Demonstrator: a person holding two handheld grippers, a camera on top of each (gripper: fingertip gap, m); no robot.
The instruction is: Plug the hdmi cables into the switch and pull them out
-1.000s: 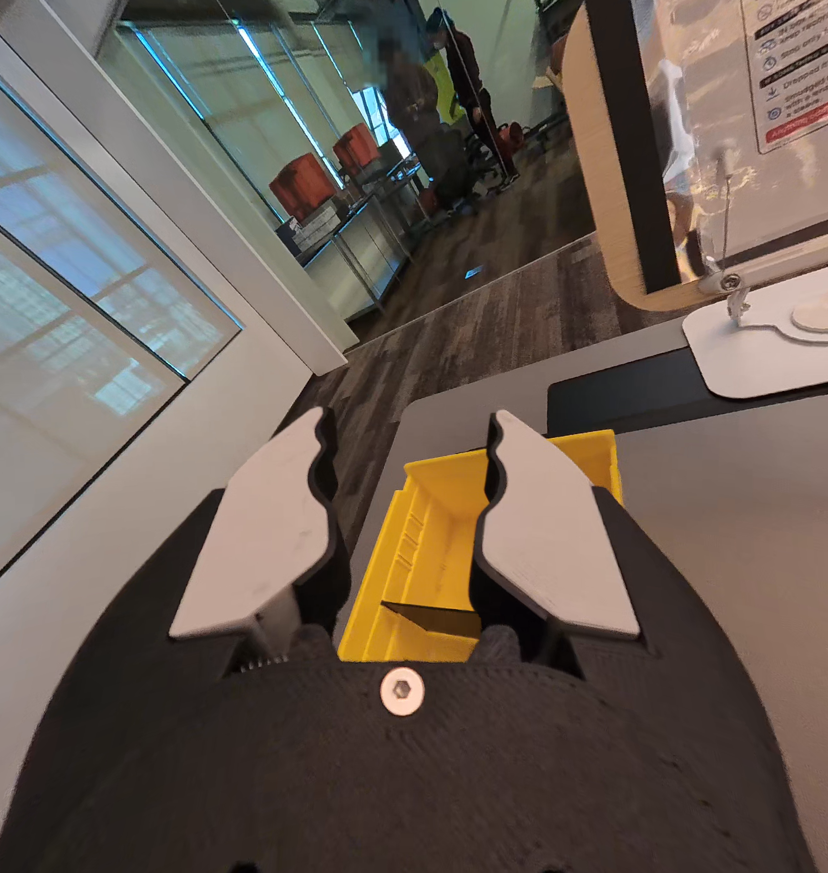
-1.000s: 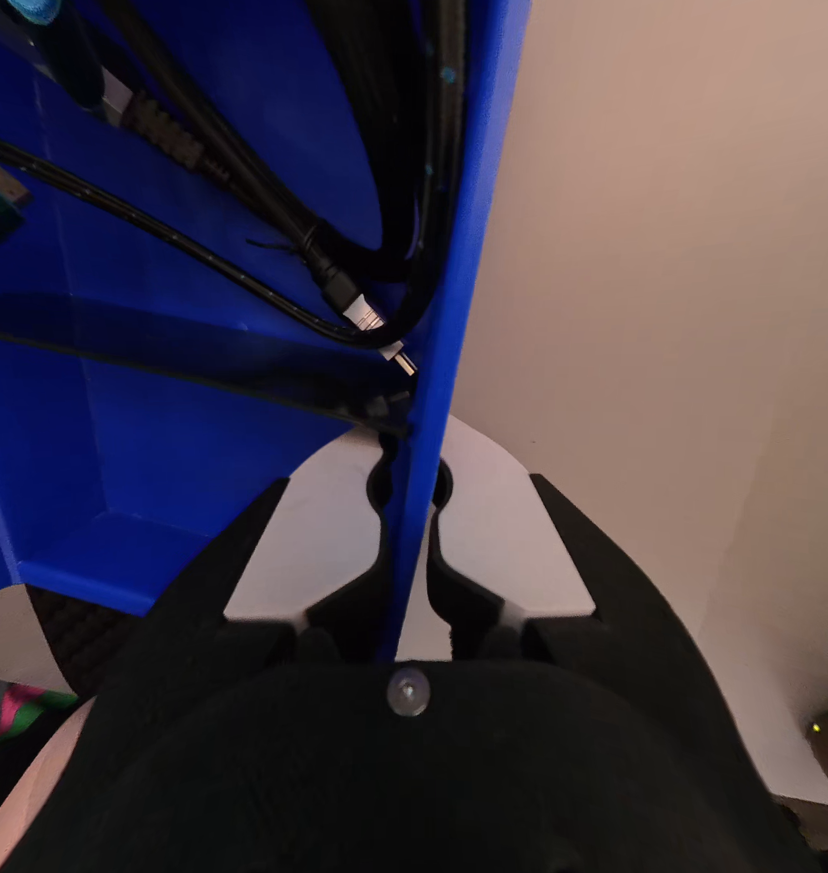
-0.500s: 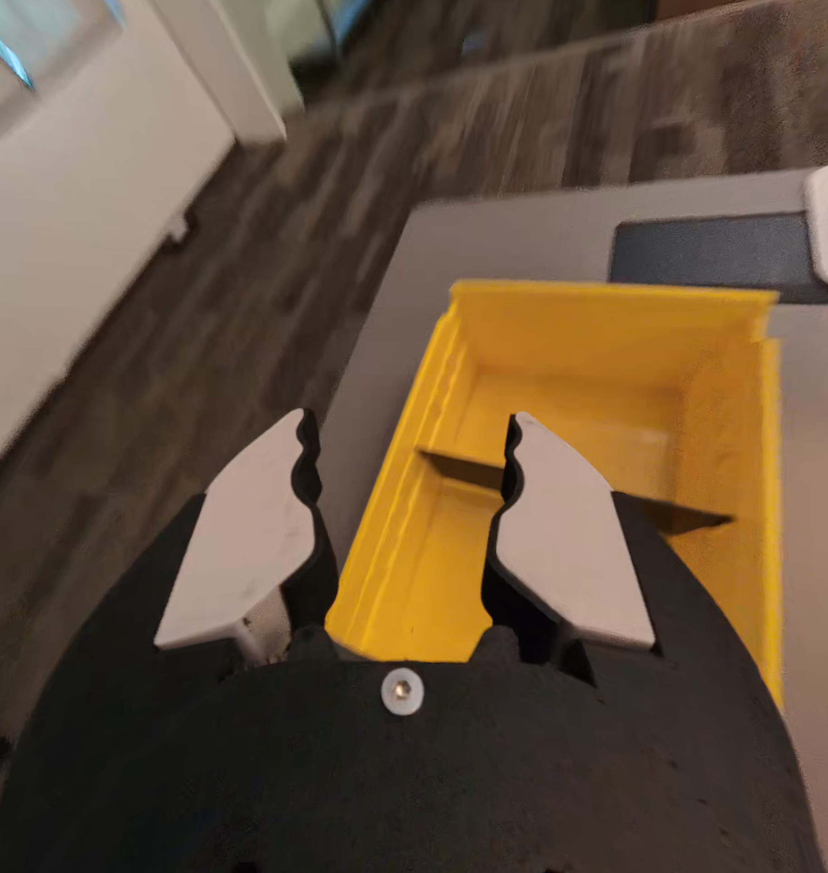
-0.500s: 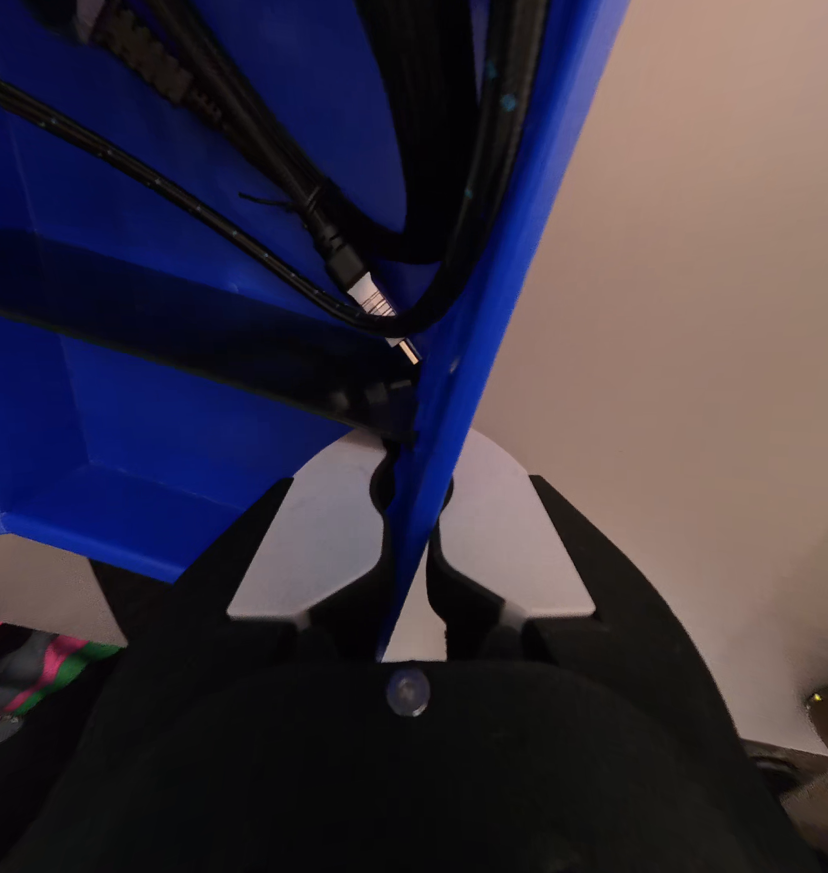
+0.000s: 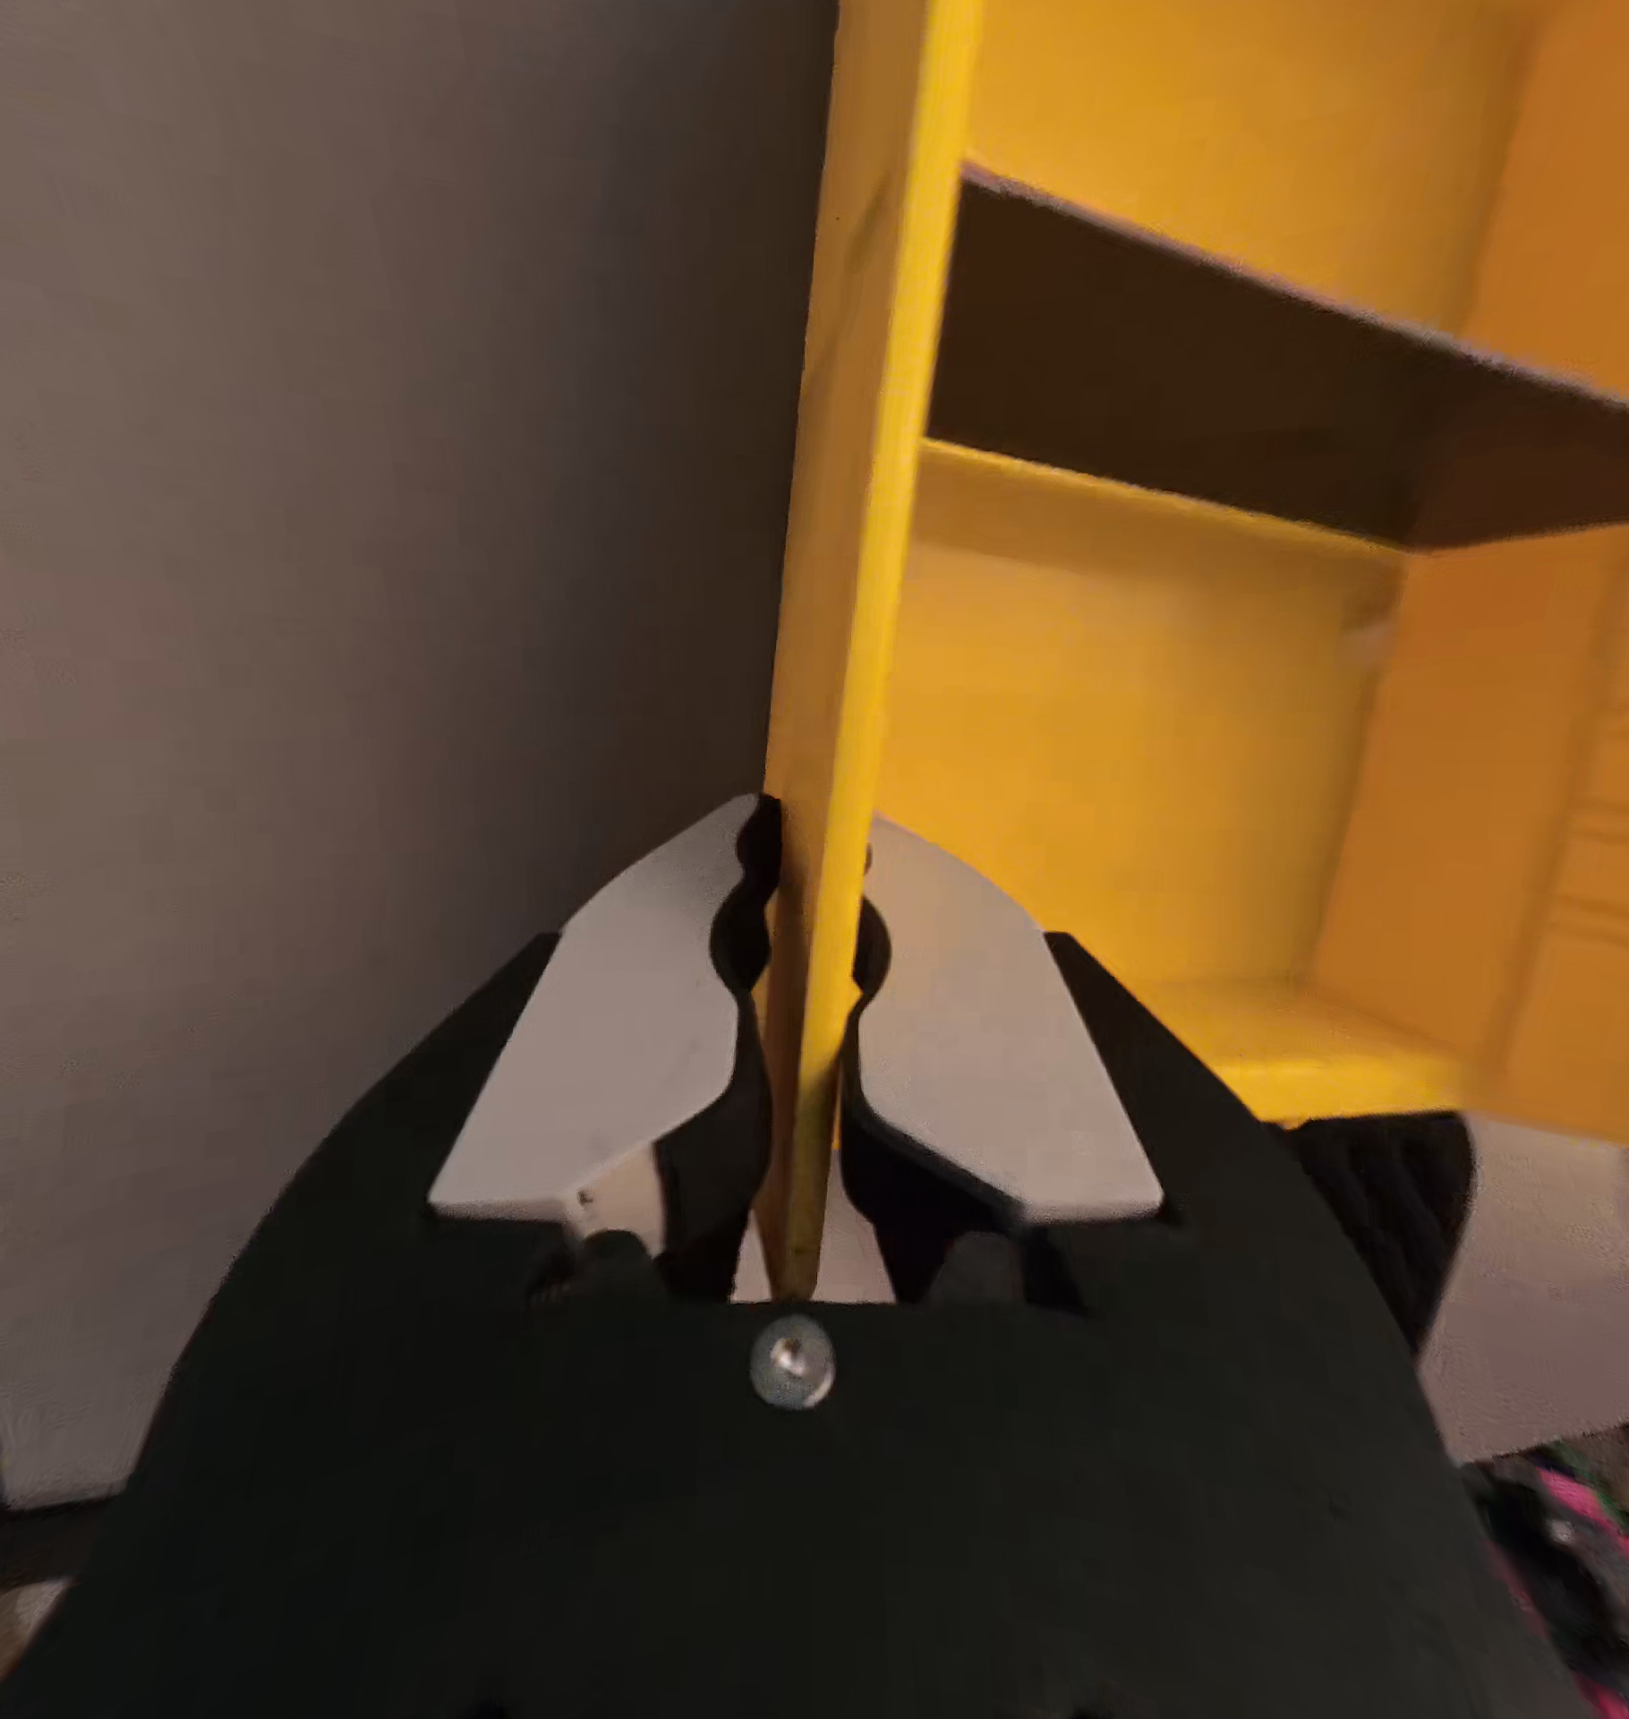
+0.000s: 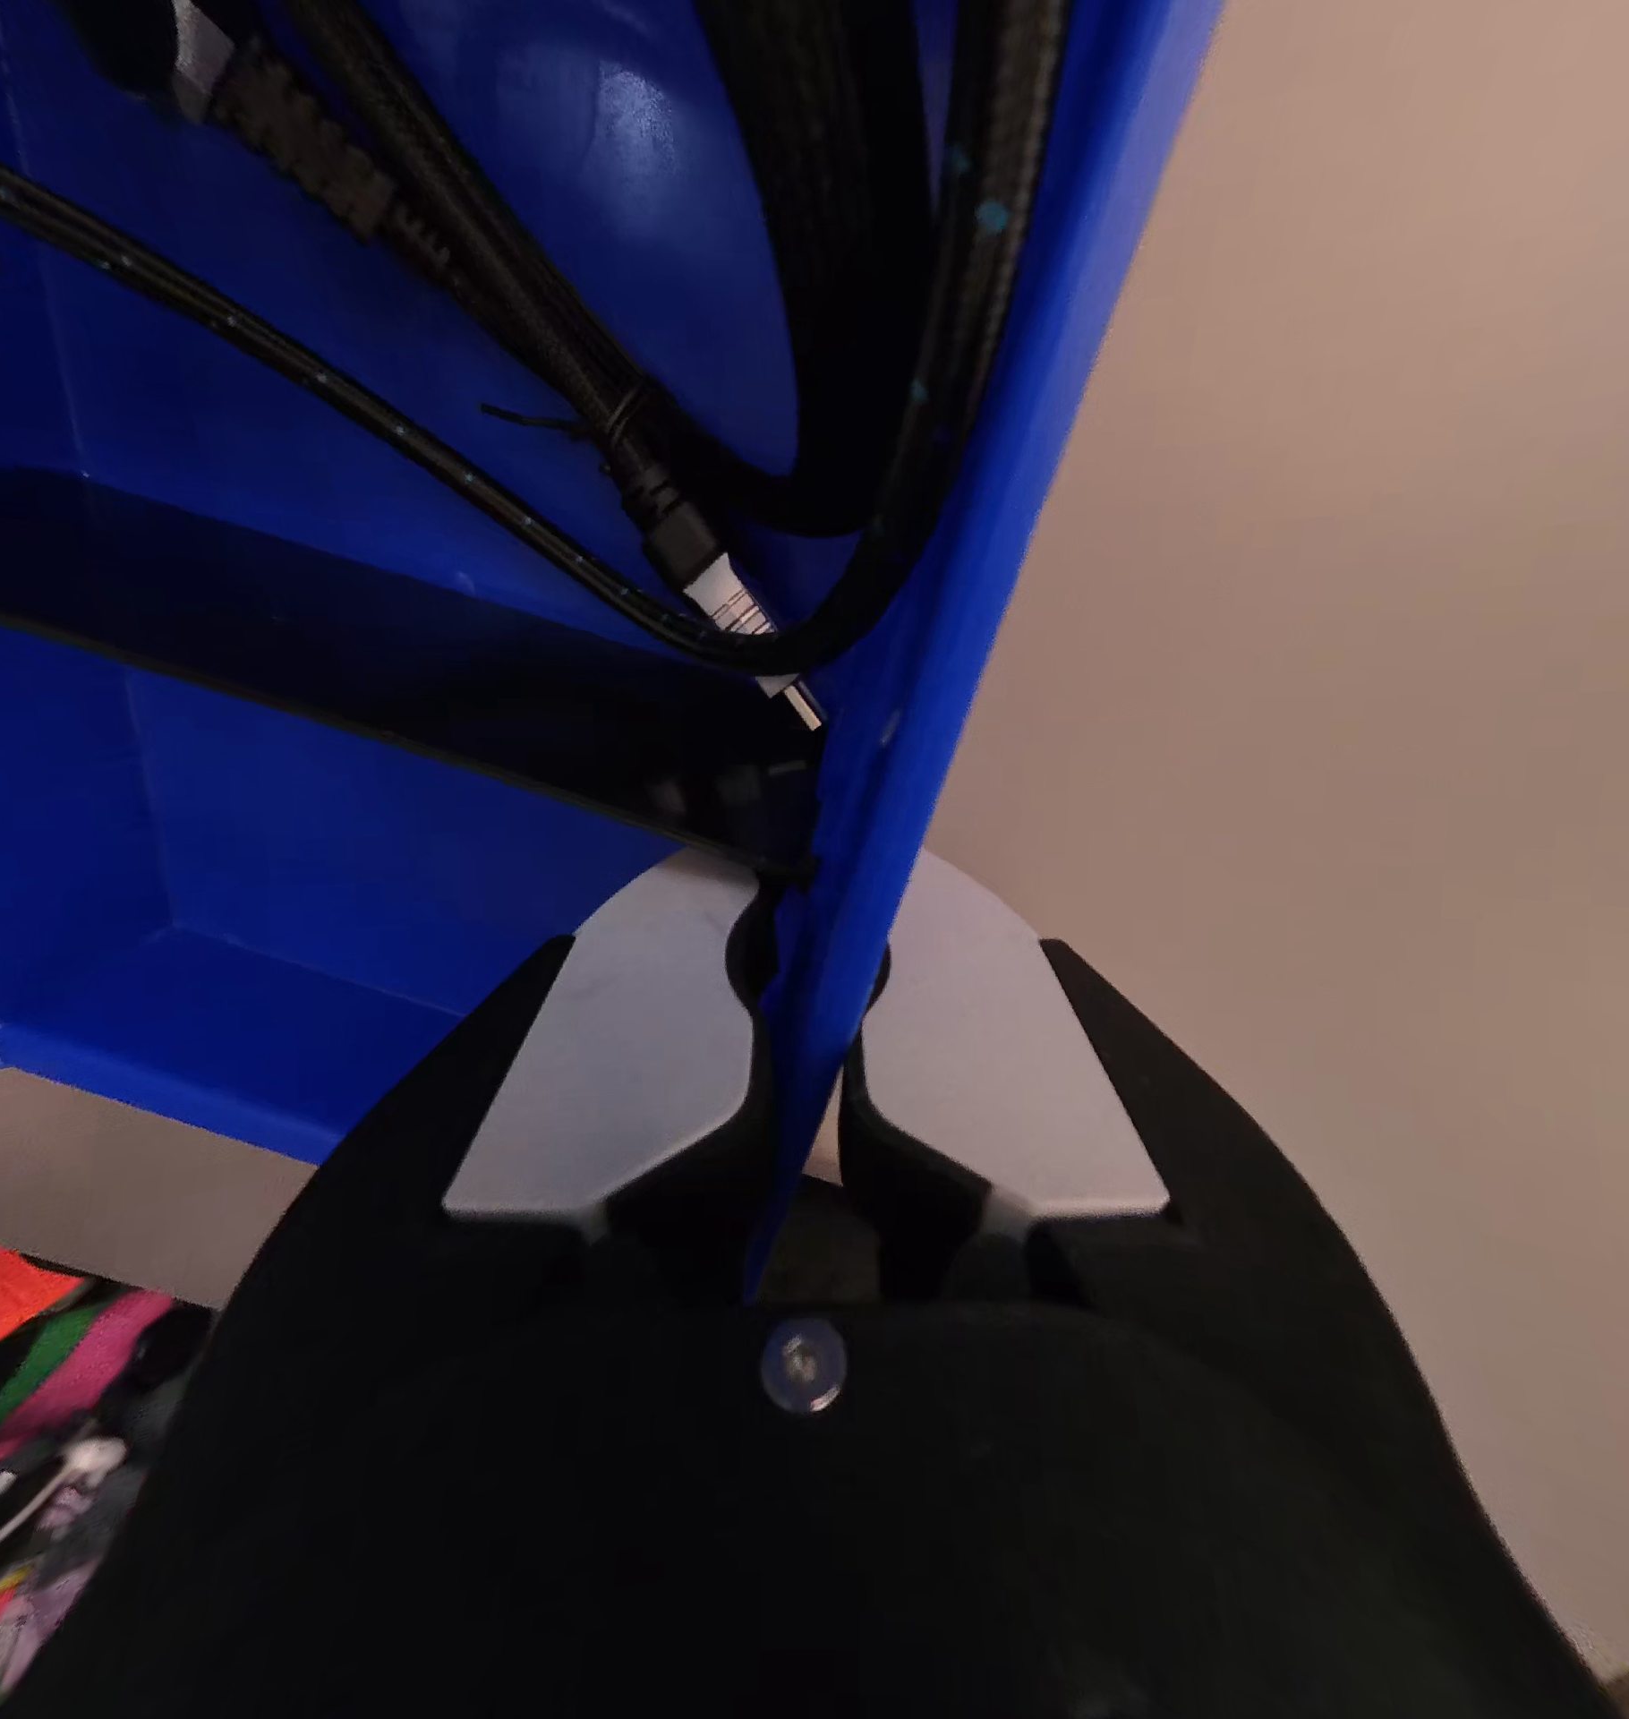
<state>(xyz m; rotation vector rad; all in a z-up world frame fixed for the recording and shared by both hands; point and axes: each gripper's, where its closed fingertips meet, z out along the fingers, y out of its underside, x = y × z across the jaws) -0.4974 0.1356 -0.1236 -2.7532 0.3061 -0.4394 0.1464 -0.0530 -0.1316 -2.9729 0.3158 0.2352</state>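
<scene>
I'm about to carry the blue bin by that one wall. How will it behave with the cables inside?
The right gripper pinches only one thin wall of the blue bin, so it will probably sag or twist. The black cables look loosely coiled and floppy; they will likely slide toward the low side.

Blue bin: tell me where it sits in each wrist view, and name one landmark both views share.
Left wrist view: not in it; the left tongs are shut on the wall of a yellow bin.
Right wrist view: the blue bin fills the upper left, its side wall running down the middle into the right tongs, black cables inside.
Shared landmark: the pink-and-green patterned clutter at a bottom corner.
</scene>
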